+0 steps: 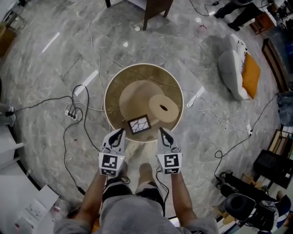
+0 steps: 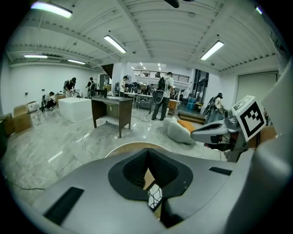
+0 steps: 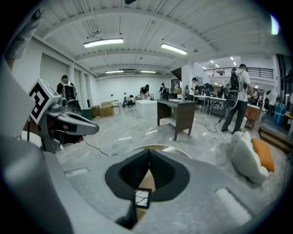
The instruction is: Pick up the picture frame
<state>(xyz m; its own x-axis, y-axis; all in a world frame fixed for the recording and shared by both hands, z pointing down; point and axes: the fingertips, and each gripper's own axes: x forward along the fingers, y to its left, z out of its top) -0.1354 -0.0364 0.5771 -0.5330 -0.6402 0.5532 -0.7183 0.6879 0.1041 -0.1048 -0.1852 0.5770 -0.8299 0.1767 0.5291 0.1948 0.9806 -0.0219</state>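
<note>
A small black picture frame (image 1: 138, 124) with a white cracked-line print lies at the near edge of the round gold-topped table (image 1: 111, 87). My left gripper (image 1: 122, 131) hovers just left of the frame and my right gripper (image 1: 161, 130) just right of it, both near the table's front rim. Both are shut with nothing between their jaws. In the left gripper view the frame (image 2: 154, 197) shows below the closed left gripper (image 2: 147, 151). The right gripper view has the frame (image 3: 142, 198) under the closed right gripper (image 3: 148, 151).
A large tan rounded form (image 1: 137, 98) with a tan cylinder (image 1: 164, 109) fills the table's middle, right behind the frame. Cables and a power strip (image 1: 71, 114) lie on the marble floor. A white beanbag with an orange cushion (image 1: 236, 68) sits far right, a dark wooden desk (image 1: 153, 11) beyond.
</note>
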